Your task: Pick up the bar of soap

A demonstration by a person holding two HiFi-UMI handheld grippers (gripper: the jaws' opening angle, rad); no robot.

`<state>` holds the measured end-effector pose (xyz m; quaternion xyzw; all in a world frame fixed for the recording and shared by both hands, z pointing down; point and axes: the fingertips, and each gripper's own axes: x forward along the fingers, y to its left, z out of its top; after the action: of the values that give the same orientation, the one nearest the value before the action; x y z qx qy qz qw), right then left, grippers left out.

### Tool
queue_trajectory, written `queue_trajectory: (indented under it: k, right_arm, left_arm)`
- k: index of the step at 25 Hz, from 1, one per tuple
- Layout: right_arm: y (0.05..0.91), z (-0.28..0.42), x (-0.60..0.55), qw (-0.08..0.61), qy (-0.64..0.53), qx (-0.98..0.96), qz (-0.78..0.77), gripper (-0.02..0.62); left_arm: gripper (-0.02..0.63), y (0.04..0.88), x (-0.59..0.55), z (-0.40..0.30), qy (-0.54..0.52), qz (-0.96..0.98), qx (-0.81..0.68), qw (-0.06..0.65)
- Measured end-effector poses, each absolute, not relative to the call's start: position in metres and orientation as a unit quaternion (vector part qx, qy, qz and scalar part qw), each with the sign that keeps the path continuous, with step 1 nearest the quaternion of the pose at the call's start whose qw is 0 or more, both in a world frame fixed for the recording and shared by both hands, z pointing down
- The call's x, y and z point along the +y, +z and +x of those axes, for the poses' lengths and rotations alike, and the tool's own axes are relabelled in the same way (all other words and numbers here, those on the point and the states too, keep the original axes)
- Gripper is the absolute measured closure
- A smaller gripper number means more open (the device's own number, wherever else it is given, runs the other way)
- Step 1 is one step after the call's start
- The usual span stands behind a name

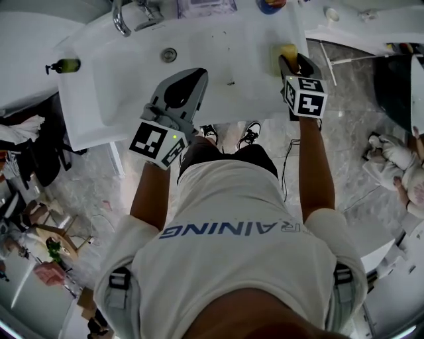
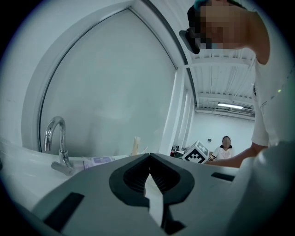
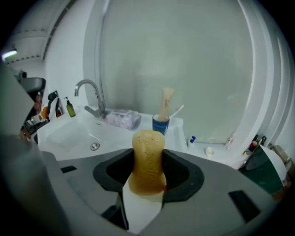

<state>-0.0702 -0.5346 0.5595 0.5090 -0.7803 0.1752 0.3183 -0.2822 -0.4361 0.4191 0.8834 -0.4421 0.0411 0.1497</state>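
The bar of soap (image 3: 147, 159) is tan and speckled, and it stands upright between the dark pads of my right gripper (image 3: 147, 177), which press on both its sides. In the head view the soap (image 1: 289, 51) shows as a yellow end ahead of the right gripper (image 1: 296, 65), over the right rim of the white sink (image 1: 99, 86). My left gripper (image 1: 179, 89) hovers over the basin's front edge, pointing up. Its jaws meet at the tips with nothing between them (image 2: 150, 161).
A chrome faucet (image 1: 121, 20) stands behind the drain (image 1: 169, 55). A blue cup (image 3: 160, 123) with brushes sits at the back of the counter, and a green bottle (image 1: 66, 65) on the left. A seated person (image 2: 226, 147) is in the background. Feet and cables lie on the floor below.
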Motion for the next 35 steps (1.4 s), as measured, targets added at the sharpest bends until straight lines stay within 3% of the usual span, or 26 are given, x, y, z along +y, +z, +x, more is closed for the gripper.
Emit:
queue_trajectory:
  k: [16,35]
  right_arm:
    - [0.335,-0.042,-0.43,0.101,0.031,-0.881,0.462,0.4]
    - [0.277,-0.004,-0.397,0.06,-0.009,-0.872,0.485,0.4]
  left_arm:
    - [0.598,0.323,-0.406,-0.212,0.024,0.885,-0.458,0.076]
    - [0.598,0.279,-0.392,-0.156,-0.003,0.909,-0.416,0.026]
